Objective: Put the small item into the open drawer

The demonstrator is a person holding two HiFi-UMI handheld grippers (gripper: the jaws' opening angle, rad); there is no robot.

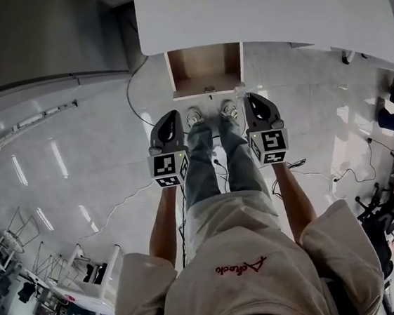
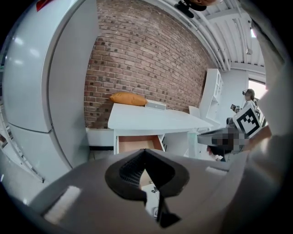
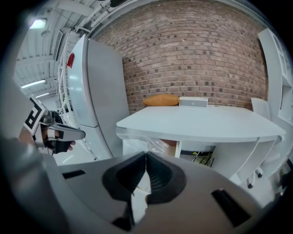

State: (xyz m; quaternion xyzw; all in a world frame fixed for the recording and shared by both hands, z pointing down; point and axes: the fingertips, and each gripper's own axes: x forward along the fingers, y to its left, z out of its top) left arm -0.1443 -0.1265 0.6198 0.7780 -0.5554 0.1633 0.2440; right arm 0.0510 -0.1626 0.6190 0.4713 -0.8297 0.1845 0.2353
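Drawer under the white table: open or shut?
Open. The drawer sticks out from under the table, its brown inside showing in the head view.

**Brick wall, white pretty much everything else**

The back of the room is a red brick wall (image 3: 192,59). A white table (image 3: 201,121) stands in front of it with an orange cushion (image 3: 161,99) on top. There's a tall white fridge (image 3: 98,91) on one side and white shelving (image 2: 213,98) on the other. The floor (image 1: 62,154) is pale and glossy with a cable (image 1: 128,90) trailing across it, and there's a strip light (image 3: 39,23) overhead.
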